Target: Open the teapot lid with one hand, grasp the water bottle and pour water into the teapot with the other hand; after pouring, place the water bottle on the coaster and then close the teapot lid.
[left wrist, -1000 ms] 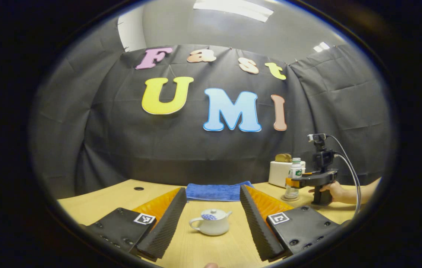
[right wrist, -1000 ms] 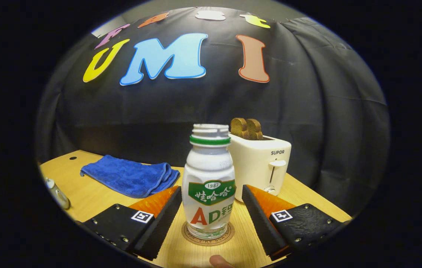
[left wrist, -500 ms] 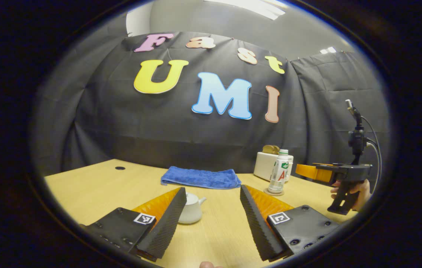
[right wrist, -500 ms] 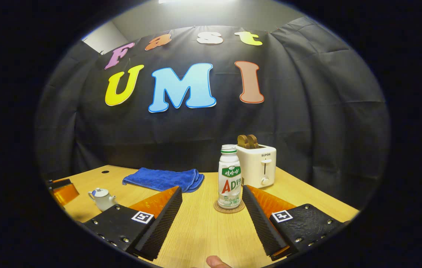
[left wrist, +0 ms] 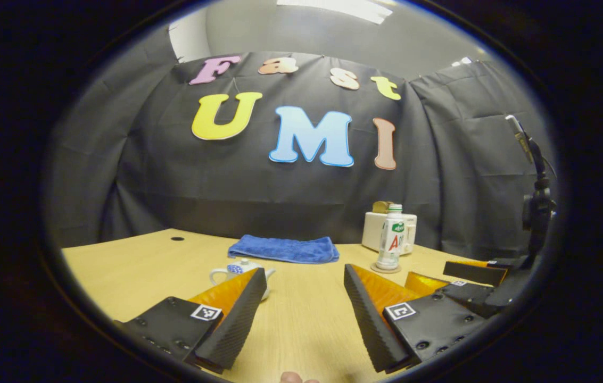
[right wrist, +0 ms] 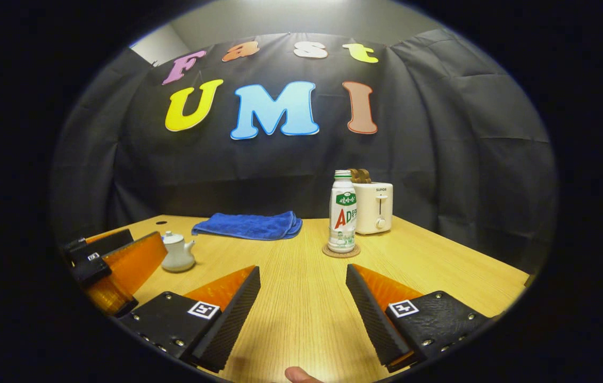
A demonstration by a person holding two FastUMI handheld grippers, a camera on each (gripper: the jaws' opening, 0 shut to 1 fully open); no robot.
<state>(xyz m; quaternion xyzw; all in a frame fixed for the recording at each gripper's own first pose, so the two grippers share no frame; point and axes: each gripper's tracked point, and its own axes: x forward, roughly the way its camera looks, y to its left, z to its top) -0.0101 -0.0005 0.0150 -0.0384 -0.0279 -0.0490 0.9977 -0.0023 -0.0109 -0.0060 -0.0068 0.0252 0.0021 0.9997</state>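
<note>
- Table (right wrist: 439, 266): a second ago the right gripper view sat right up against the bottle and the left gripper view looked down on the teapot. Both now take in the whole tabletop from well back. Both hands have pulled away.
- Blue towel (right wrist: 248, 225) at the back, toaster (right wrist: 373, 207) behind the bottle; neither has shifted.
- Right gripper (right wrist: 304, 298): fingers wide apart, nothing between them, bare wood ahead.
- Left gripper (left wrist: 304, 298): fingers likewise spread and empty; teapot sits just beyond its left finger, untouched.
- Water bottle (right wrist: 343, 213): upright on the coaster (right wrist: 340, 251), well ahead of the right gripper, no cap on the neck.
- Teapot (right wrist: 178, 254): on the table left of centre, lid (right wrist: 173, 238) seated on it.
- Reading: bottle parked on coaster, lid down, both grippers released and withdrawn. Judged from this, the task looks finished, with the hands going back to rest. Whether there is water in the pot cannot be told.
</note>
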